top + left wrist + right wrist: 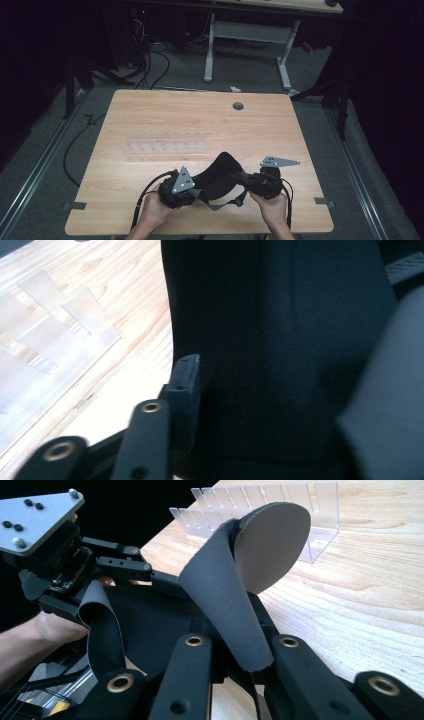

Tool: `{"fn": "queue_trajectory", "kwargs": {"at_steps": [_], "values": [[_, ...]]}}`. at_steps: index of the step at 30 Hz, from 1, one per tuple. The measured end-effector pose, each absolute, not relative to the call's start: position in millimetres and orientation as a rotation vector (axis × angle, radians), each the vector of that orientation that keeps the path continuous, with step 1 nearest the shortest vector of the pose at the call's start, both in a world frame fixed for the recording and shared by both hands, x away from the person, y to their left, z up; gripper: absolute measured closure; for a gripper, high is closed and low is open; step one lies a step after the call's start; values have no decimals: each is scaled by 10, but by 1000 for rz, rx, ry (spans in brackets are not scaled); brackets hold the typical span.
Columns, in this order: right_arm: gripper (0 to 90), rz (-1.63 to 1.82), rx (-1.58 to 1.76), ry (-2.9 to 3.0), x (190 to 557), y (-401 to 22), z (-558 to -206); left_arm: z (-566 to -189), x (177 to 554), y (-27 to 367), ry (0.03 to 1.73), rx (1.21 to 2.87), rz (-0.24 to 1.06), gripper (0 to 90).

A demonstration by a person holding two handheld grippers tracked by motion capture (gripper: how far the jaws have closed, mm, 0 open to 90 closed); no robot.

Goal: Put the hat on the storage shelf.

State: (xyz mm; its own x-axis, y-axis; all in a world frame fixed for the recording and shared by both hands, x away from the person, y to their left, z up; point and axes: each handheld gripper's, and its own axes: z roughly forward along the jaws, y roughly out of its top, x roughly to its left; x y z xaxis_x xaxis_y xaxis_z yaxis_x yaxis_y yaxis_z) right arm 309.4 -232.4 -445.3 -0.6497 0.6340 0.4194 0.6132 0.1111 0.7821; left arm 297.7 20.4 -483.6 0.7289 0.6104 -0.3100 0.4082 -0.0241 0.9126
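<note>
- Light wooden table with a small round grey hole near the far edge.
- Clear plastic rack with many thin slots, lying flat near the middle of the table, a bit to the left.
- Same clear rack standing behind the cloth in the right gripper view, well apart from the jaws.
- Black floppy pad, dark on one side and grey on the other, held up near the front edge of the table, between the two grippers.
- Left gripper at the pad's left end, with a grey three-cornered plate on top.
- Left jaws pressed right against the black cloth; too close and dark to say for sure, but looks clamped on the pad.
- Right gripper squeezed tight on a curled grey flap of the pad, with the flap rising up between the two jaws.
- Left hand and right hand coming in from the bottom, each wrapped around a gripper.
- Grey carpet floor all around the table, with black cables trailing across it on the left.
- Metal rails running along the floor on both sides.
- White legs of another desk at the back.
- Very dark room beyond that.
</note>
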Motion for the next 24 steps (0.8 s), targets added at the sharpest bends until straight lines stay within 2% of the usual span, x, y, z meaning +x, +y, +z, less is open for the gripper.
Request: {"fn": "queue_trajectory", "kwargs": {"at_steps": [3, 13, 17, 24], "values": [[832, 1620, 1326, 2322, 3109, -2331, -4475, -4837, 2978, 189, 827, 1660, 177, 694], [788, 1635, 1352, 2276, 3169, -2360, -4473, -4770, 2887, 141, 758, 1707, 111, 845], [766, 1642, 1354, 2268, 3193, -2368, -4475, -4754, 2840, 115, 737, 1720, 88, 860], [532, 1691, 1361, 2181, 3179, -2439, -4457, -4703, 2872, 159, 767, 1698, 30, 861]]}}
